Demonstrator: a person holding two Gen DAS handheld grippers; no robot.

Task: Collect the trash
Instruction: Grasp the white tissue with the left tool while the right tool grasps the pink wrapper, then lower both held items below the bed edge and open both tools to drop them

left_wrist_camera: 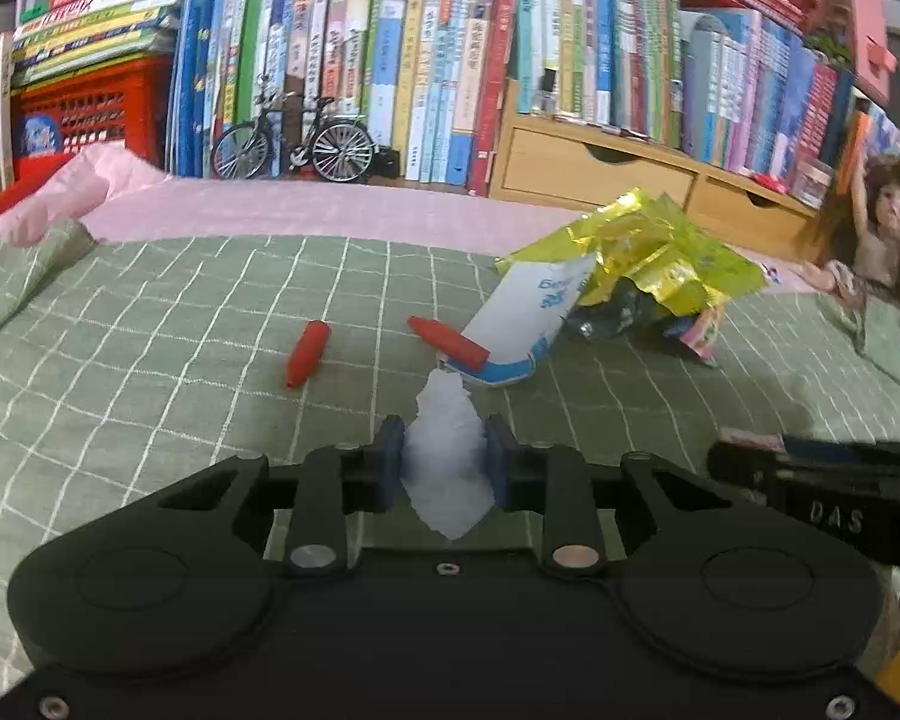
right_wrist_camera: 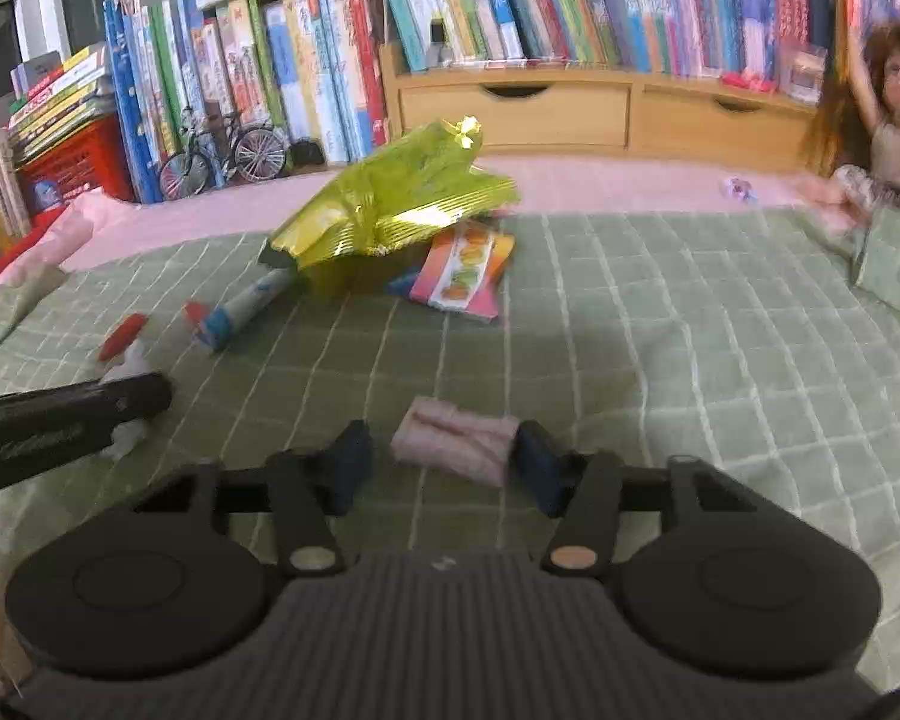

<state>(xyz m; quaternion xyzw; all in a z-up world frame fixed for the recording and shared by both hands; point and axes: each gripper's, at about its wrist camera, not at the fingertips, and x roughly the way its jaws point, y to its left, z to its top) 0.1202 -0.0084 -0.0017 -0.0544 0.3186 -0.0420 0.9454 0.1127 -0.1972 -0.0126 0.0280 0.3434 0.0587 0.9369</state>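
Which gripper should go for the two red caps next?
Probably left. The left gripper, shut on white tissue, has both red caps just ahead. The right gripper, at the pink wad, is farther away.

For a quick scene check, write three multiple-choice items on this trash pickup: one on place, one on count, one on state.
1. Where does the toy bicycle stand?
A. in front of the books
B. on the green cloth
C. beside the doll

2. How many red caps lie on the checked cloth?
A. one
B. two
C. four

3. What is between the left gripper fingers?
A. white crumpled paper
B. yellow foil
C. nothing

Key: A, it stands against the book spines; B, two show in the left wrist view; A, both pads press the paper.
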